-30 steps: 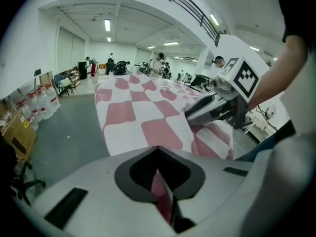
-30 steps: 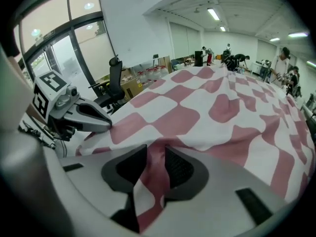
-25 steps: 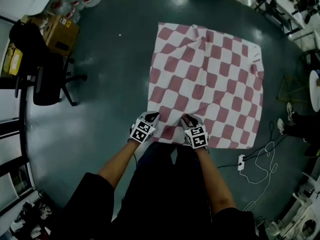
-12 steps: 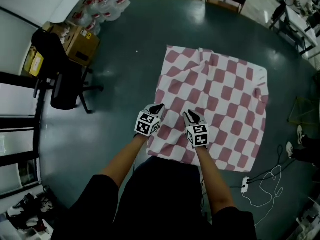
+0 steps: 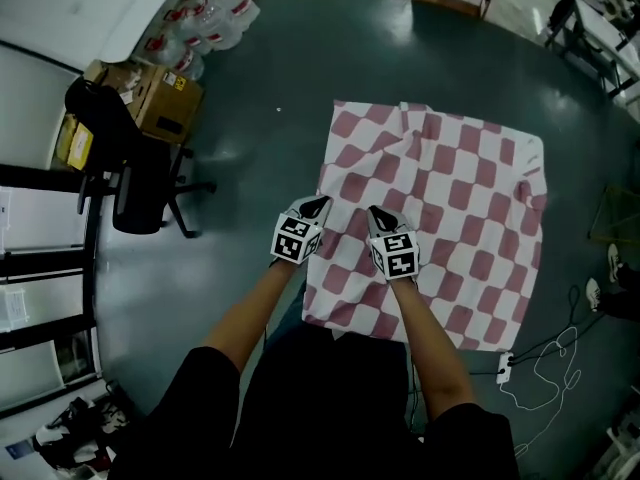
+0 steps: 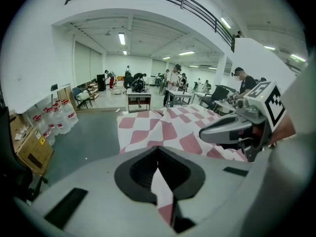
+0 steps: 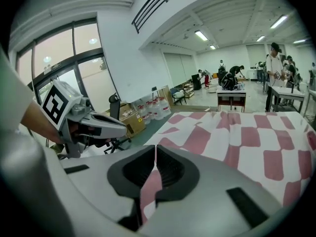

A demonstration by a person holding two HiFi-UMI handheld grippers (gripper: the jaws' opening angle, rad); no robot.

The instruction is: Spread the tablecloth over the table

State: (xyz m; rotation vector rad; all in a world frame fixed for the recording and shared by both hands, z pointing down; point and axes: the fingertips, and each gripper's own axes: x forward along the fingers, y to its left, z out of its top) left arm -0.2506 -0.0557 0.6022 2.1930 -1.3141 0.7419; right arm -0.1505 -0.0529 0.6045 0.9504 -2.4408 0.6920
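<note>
Seen from above, we wear a black short-sleeved top [image 5: 330,408], forearms bare below the sleeves. Our left gripper [image 5: 318,204] and right gripper [image 5: 374,211] have smooth grey shells and black jaw pads. The left cube [image 5: 296,240] and right cube [image 5: 396,256] are white with black square markers.

Tablecloth [image 5: 440,218] was thin matt cloth, pink-white check, creased ahead of the jaws. Left gripper [image 5: 317,205] and right gripper [image 5: 377,211] shells were smooth matt grey plastic; right jaws had just been closing, cloth between them. Pads [image 7: 173,171] were black, matt, ribbed. Floor [image 5: 250,118] left of the jaws was dark, smooth, semi-gloss.
</note>
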